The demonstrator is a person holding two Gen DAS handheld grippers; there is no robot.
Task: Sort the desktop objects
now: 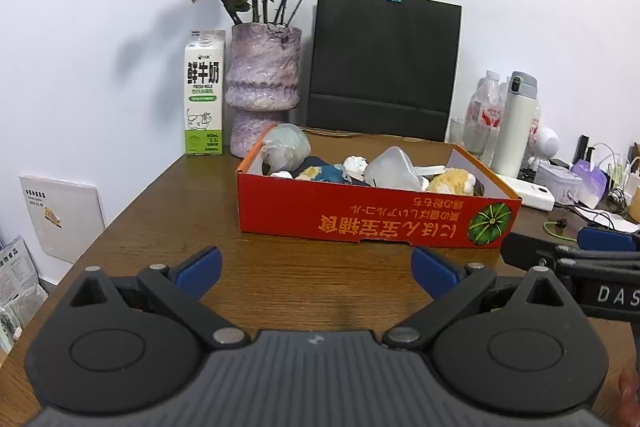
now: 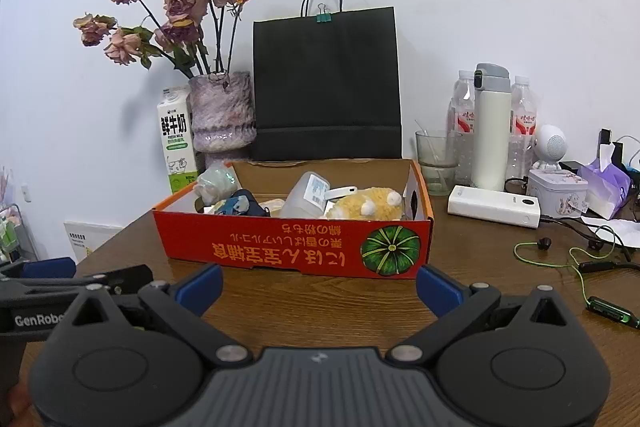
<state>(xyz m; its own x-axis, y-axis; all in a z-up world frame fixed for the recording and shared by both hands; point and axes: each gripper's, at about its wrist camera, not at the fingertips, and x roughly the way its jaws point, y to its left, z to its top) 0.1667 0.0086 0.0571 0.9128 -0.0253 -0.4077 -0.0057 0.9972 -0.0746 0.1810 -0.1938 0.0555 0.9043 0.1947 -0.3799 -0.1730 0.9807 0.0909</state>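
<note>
Both the left claw and the right claw hover wide open and empty over the wooden surface. At twelve o'clock beyond them sits the red box, holding a yellow plush toy and a clear plastic container.

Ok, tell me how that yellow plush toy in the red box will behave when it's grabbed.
The yellow plush toy looks fuzzy and stuffed, so it is probably soft, giving under the fingers rather than holding shape. It is likely light for its size. It lies wedged between the translucent plastic container and the red box end wall, so it may drag slightly on its neighbours when lifted.
</note>
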